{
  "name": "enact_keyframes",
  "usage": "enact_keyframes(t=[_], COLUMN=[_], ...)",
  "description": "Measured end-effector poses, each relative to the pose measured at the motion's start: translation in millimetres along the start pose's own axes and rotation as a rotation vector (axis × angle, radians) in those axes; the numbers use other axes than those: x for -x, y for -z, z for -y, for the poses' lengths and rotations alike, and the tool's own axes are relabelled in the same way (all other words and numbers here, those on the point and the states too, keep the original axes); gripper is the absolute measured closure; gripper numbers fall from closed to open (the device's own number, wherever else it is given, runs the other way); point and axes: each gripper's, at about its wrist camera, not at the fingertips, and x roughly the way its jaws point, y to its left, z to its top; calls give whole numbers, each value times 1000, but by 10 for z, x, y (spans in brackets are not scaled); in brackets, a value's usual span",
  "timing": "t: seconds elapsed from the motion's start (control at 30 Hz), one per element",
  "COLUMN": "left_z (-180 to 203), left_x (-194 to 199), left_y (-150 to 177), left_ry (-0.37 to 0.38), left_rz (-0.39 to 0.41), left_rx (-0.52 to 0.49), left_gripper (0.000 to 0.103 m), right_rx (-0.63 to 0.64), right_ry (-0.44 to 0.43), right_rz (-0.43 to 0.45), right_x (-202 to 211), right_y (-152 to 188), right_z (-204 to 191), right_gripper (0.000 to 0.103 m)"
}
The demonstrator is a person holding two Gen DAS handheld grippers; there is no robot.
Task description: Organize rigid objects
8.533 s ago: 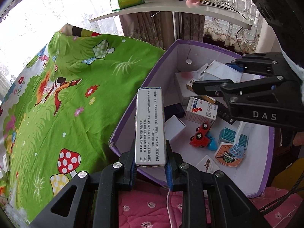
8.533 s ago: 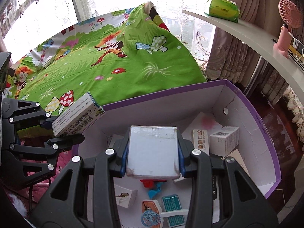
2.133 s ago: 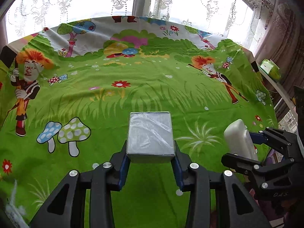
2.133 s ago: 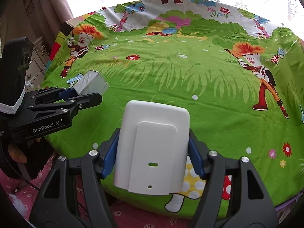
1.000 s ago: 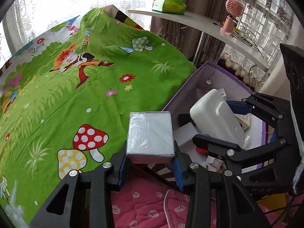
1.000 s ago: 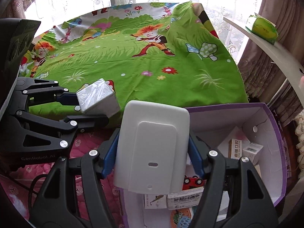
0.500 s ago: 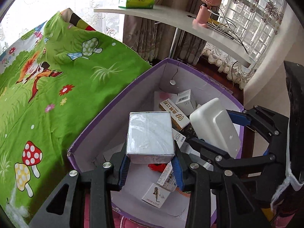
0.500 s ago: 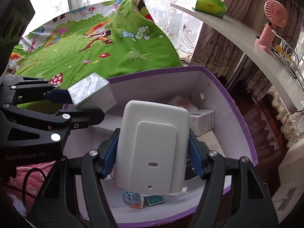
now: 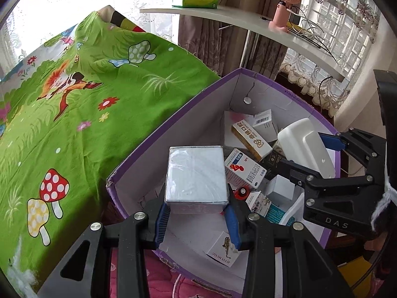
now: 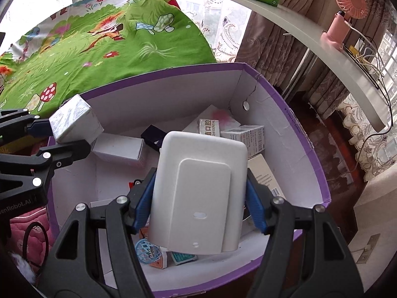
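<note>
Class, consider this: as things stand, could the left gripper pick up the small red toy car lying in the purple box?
Probably not yet. The left gripper is shut on the wrapped white box, so its jaws are occupied. The red toy car lies just beyond in the purple box, wedged among cartons.

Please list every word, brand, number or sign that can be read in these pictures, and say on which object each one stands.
"DAS": on the black right gripper, seen in the left wrist view.
"enRobot.AI", start cut off: on the black left gripper.
"JEYIN MUSIC", upside down, uncertain: on the small white carton with a figure.
"ZHI DENTAL", first letters hidden: on the long white and orange carton.
Chinese characters: same carton, unread.
Barcodes and fine print elsewhere: too small.
</note>
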Motion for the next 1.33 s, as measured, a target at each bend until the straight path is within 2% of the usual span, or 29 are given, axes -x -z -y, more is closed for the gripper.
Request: enact_keyframes(t=[0.13,0.33,0.37,0.43,0.5,0.53,0.6,0.8,0.87,0.97,1.0,1.1,1.33], left_z=[24,64,55,36,28,33,53,71,96,114,117,65,-51], left_x=[115,211,234,278,318,338,383,699,766,700,649,558,436], left_y=[-15,-23,-26,-32,-35,-38,-47,-30,-25,-16,-23,-24,14], left_ry=[-18,-2,3,15,-1,-12,-44,-92,-145,-308,-324,-254,-223], left_rz=[61,97,105,121,141,157,184,322,346,301,271,214,174], left_rx=[-26,-41,-36,-24,-23,-27,-42,-36,-38,-24,-29,-35,28], left_gripper=[62,59,56,30,15,13,6,5,0,0,0,0,0], right_rx=[-2,-1,0,-4,-10,-15,-21,-2,-5,-12,-11,-7,0], right_ry=[4,-4,-5,-8,-1,7,28,129,124,116,116,116,115], right_rz=[8,17,15,6,3,5,9,-22,-27,-33,-34,-37,-55], right_x=[24,50,54,57,65,74,85,43,32,18,16,5,-58], right_y=[-18,-52,-52,-50,-53,-56,-68,-73,-60,-38,-28,-13,13], right_z=[-4,-17,-17,-14,-9,-4,5,4,20,35,26,16,6], right_gripper=[34,34,34,33,29,23,18,16,16,16,16,16,16])
